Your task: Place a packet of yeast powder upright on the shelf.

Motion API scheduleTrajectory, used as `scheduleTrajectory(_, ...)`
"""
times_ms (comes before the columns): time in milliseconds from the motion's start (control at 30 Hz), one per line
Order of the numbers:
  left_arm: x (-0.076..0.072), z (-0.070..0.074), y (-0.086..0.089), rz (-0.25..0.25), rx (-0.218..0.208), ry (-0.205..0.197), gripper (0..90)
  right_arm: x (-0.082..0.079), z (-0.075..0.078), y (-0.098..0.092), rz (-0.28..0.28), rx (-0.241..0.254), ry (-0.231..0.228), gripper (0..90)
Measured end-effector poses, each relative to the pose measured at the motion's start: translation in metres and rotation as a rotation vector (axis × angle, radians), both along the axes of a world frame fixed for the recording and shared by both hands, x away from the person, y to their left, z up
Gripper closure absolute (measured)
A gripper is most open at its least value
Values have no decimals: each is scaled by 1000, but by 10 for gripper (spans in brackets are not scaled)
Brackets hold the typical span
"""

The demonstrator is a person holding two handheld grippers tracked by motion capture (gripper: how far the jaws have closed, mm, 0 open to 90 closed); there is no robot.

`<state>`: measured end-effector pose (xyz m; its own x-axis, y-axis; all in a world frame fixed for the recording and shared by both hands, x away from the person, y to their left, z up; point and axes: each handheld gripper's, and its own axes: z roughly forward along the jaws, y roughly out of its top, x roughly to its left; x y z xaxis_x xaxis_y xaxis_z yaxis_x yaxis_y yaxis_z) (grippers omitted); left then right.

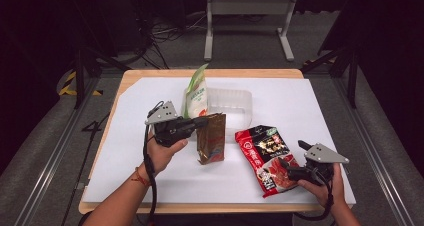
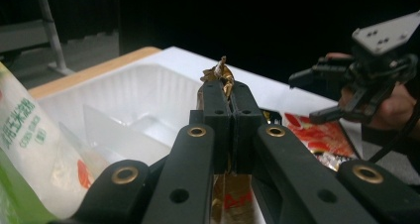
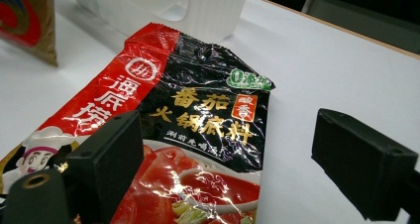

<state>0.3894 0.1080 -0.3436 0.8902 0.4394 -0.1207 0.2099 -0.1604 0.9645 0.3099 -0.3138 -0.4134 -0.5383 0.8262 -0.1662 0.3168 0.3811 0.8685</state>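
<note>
Beside the tray [image 1: 235, 100], left tool [image 1: 202, 121] pinches the upright brown pouch [image 1: 210, 141].

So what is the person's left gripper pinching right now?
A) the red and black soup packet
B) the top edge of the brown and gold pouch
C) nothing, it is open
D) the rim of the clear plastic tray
B: in the left gripper view the left gripper has its jaws pressed together on the crumpled top of the brown and gold pouch, which stands upright beside the clear plastic tray.
</note>
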Motion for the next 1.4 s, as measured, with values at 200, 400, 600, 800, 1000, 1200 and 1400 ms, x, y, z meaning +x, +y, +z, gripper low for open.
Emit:
scheduleTrajectory(200, 0, 6, 5, 15, -31, -8, 889, -1, 1, 0, -1, 3, -4, 134)
scheduleTrajectory(400, 1, 17, 10, 51, -43, -41, 889, 0, 0, 1, -4, -2, -1, 134)
scheduleTrajectory(600, 1, 31, 15, 113, -65, -83, 889, 0, 0, 0, -9, -2, 0, 135)
scheduleTrajectory(800, 10, 42, 12, 170, -70, -86, 889, 0, 0, 2, -3, -15, -2, 136)
scheduleTrajectory(1000, 29, 43, 2, 262, -51, -42, 889, 0, -1, 1, -8, -14, 1, 137)
scheduleTrajectory(1200, 42, 44, -13, 325, -16, -27, 889, 1, -2, 1, -6, -22, 7, 137)
scheduleTrajectory(1400, 55, 45, -28, 388, 18, -24, 889, 1, -2, 1, -6, -20, 9, 138)
